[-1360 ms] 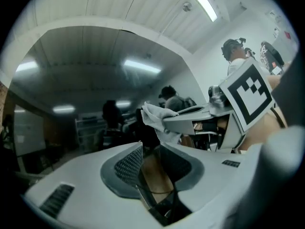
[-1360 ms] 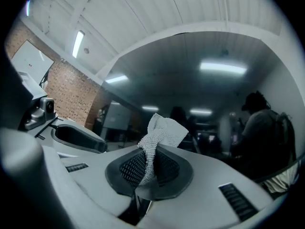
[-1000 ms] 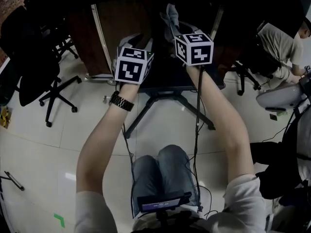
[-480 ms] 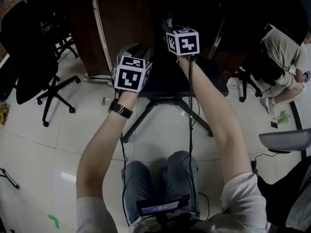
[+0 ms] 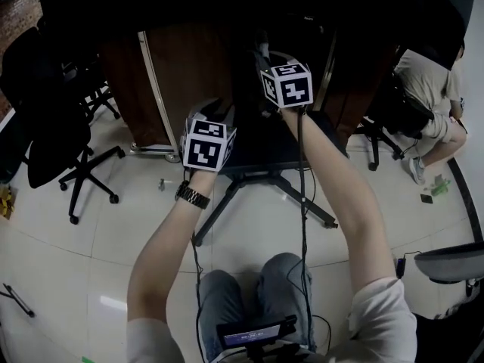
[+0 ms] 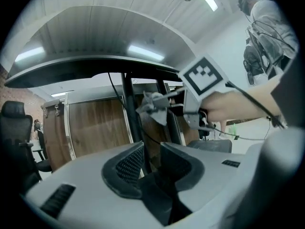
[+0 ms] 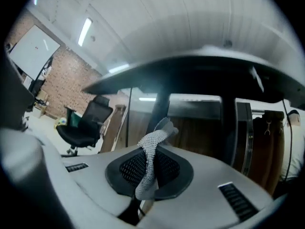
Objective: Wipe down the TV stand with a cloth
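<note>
1. Grey woven cloth [image 7: 151, 159] is pinched between the closed fingers of the right gripper [image 7: 148, 168], with its free end raised above them.
2. The cloth is held just beside the dark upright post of the TV stand [image 6: 127, 111]; whether they touch cannot be made out.
3. The left gripper [image 6: 148, 159] is held nearer the person, its fingers slightly parted with nothing gripped.
4. Brown wooden cabinets [image 5: 185, 70] are seen behind the stand, and a black office chair [image 5: 57, 123] is seen to the left on the pale tiled floor [image 5: 136, 225].
</note>
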Tool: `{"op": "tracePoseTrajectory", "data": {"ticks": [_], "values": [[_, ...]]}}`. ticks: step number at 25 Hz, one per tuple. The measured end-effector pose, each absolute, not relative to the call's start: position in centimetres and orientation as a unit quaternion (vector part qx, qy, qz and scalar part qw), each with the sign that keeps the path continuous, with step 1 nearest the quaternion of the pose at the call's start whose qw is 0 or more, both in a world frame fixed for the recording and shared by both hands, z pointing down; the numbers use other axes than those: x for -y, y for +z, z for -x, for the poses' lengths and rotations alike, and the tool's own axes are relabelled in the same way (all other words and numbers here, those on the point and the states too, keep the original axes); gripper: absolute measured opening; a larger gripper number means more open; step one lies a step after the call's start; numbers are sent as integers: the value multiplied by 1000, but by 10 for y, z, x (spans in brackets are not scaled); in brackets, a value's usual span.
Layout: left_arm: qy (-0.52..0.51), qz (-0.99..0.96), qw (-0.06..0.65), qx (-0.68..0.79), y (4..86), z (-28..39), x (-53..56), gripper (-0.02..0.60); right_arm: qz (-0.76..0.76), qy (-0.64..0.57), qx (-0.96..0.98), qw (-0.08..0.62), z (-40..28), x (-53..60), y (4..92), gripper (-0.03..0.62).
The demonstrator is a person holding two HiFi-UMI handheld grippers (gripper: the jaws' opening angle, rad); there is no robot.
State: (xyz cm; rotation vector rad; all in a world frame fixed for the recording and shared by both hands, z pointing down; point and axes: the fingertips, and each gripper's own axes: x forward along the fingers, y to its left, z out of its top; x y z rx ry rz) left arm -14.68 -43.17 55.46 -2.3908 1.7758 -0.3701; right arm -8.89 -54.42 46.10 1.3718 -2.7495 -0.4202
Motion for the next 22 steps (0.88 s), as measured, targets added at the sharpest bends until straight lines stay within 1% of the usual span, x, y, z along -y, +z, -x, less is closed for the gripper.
{"op": "tracePoseTrajectory", "data": {"ticks": [2,3,4,8,10,12,15,17,19,22], "values": [[-125,796,73,-588,555,143,433,126,-430,-138,892,-37,91,540,419,23],[-128,797,73,-586,558,139,432,126,-425,-127,896,-40,94,541,420,23],[-131,798,73,-584,562,136,429,126,-421,-112,900,-22,99,544,435,23],[-139,801,67,-578,574,137,419,122,-395,-52,911,109,122,551,553,25],[-149,800,67,-578,581,139,415,110,-385,-41,912,139,113,548,584,25],[-150,797,67,-582,586,143,414,110,-408,-62,903,121,86,554,564,23],[-128,806,53,-575,588,140,411,110,-484,-135,864,28,17,564,474,23],[-108,813,45,-570,586,139,406,112,-515,-170,840,-9,-25,565,429,25],[-104,814,47,-569,585,142,405,111,-533,-165,830,-9,-51,573,425,25],[-103,813,51,-571,587,144,401,112,-545,-119,830,23,-68,584,482,23]]}}
